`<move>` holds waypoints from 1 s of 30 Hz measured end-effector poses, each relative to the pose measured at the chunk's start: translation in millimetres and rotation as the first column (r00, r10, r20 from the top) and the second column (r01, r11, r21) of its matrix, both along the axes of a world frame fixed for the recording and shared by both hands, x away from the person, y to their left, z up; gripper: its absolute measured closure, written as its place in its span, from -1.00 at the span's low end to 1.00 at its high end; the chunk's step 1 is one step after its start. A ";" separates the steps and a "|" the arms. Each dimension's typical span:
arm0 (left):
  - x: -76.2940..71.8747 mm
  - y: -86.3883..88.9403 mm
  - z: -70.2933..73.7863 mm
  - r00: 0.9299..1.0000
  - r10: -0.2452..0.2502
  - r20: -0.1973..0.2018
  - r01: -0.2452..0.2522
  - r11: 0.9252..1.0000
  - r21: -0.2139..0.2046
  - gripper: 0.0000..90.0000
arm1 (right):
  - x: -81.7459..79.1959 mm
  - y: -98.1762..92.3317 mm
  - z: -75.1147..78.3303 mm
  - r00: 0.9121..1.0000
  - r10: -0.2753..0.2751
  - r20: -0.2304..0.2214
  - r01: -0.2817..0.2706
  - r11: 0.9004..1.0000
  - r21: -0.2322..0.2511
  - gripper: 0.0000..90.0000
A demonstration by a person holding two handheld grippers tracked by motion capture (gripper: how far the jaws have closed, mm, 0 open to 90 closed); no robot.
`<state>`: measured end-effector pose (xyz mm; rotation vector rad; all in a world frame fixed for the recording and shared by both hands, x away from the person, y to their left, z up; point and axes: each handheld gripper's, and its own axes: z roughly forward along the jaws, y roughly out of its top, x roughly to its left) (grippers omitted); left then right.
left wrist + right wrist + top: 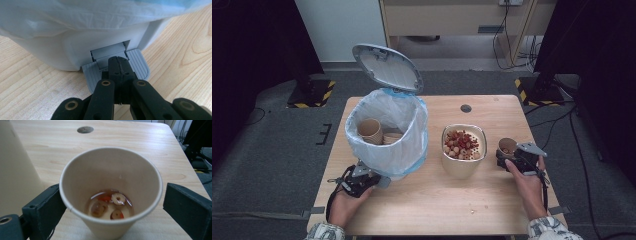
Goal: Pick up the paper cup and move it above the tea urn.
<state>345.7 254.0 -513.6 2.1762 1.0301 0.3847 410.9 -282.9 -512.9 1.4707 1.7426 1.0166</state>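
Paper cup (pixel 111 192) — between wide right jaws

My closed gripper (pixel 119 65) on the bin's pedal (pixel 140 65).
Jaws pressed together, tips resting on the grey ribbed pedal; white bin (pixel 62 50) on wooden table (pixel 30 82).

I am seeing a wooden table (pixel 432 200) carrying a lined pedal bin (pixel 389 135) at left, a cream bowl (pixel 463 147) centrally, a paper cup (pixel 507 146) right.
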 end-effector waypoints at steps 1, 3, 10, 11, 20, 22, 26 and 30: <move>-0.1 -0.1 0.0 1.000 0.000 0.000 0.000 1.000 0.001 1.00 | 1.1 -0.1 -0.4 1.000 0.003 0.007 -0.003 1.000 0.004 -0.88; -0.1 -0.2 0.0 1.000 0.000 0.000 0.000 1.000 0.001 1.00 | 3.6 0.5 -1.3 1.000 0.005 0.024 -0.005 1.000 0.018 -0.87; 0.0 -0.1 0.0 1.000 0.000 0.000 0.000 1.000 0.001 1.00 | 10.6 3.1 -1.0 1.000 0.000 0.016 -0.001 1.000 0.007 -0.86; -0.1 -0.2 0.0 1.000 0.000 0.001 0.000 1.000 0.001 1.00 | 11.9 3.2 -1.0 1.000 -0.001 0.018 0.001 1.000 0.006 -0.85; -0.1 -0.3 0.1 1.000 -0.001 0.001 0.001 1.000 0.002 1.00 | 16.8 4.3 -5.4 1.000 0.005 0.011 -0.005 1.000 0.017 -0.67; -0.1 -0.3 0.1 1.000 -0.001 0.001 0.001 1.000 0.002 1.00 | 17.1 4.5 -5.6 1.000 0.008 0.018 -0.009 1.000 0.019 -0.60; -0.1 -0.4 0.1 1.000 -0.001 0.002 0.001 1.000 0.003 1.00 | 18.6 1.8 -7.2 0.999 0.033 0.026 -0.034 0.999 0.040 -0.49; -0.2 -0.4 0.1 1.000 -0.001 0.001 0.001 1.000 0.003 1.00 | 19.0 -0.1 -8.5 0.998 0.048 0.032 -0.049 0.998 0.027 -0.42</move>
